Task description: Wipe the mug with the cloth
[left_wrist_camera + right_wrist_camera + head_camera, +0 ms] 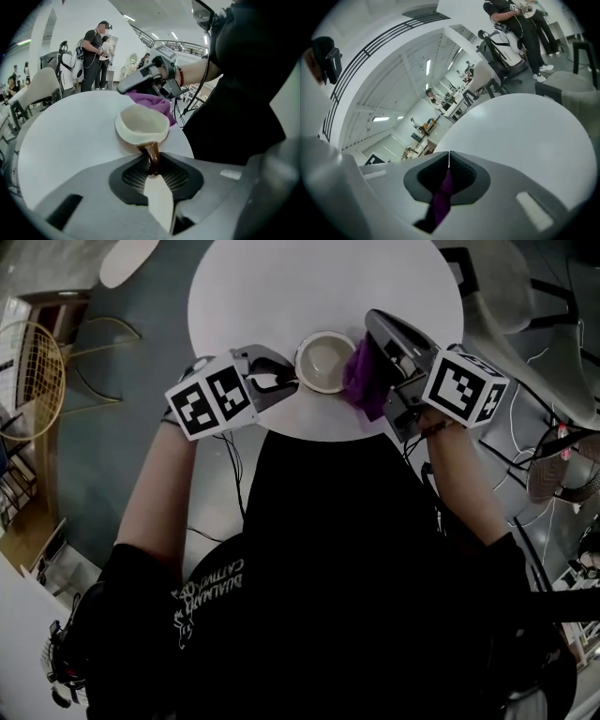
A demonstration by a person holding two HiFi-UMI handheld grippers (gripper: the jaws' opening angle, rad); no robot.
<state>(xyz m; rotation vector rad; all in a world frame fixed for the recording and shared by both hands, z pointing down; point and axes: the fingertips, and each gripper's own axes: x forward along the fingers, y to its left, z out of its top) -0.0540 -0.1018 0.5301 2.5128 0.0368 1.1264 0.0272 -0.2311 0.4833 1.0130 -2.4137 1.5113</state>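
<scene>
A cream mug [325, 362] with a brown handle stands near the front edge of the round white table [281, 287]. My left gripper [281, 381] is shut on the mug's handle [152, 157], with the mug's bowl [142, 124] just beyond the jaws. My right gripper [377, 329] is shut on a purple cloth [364, 381], which hangs against the mug's right side. From the left gripper view the cloth [152, 101] bunches behind the mug under the right gripper [123, 88]. In the right gripper view the cloth [443, 192] runs between the closed jaws [449, 161]; the mug is out of sight there.
The table top [70, 131] stretches away behind the mug. A wicker chair [28, 371] stands at the left and a grey chair [506, 296] at the right, with cables on the floor. People [93, 51] stand beyond the table.
</scene>
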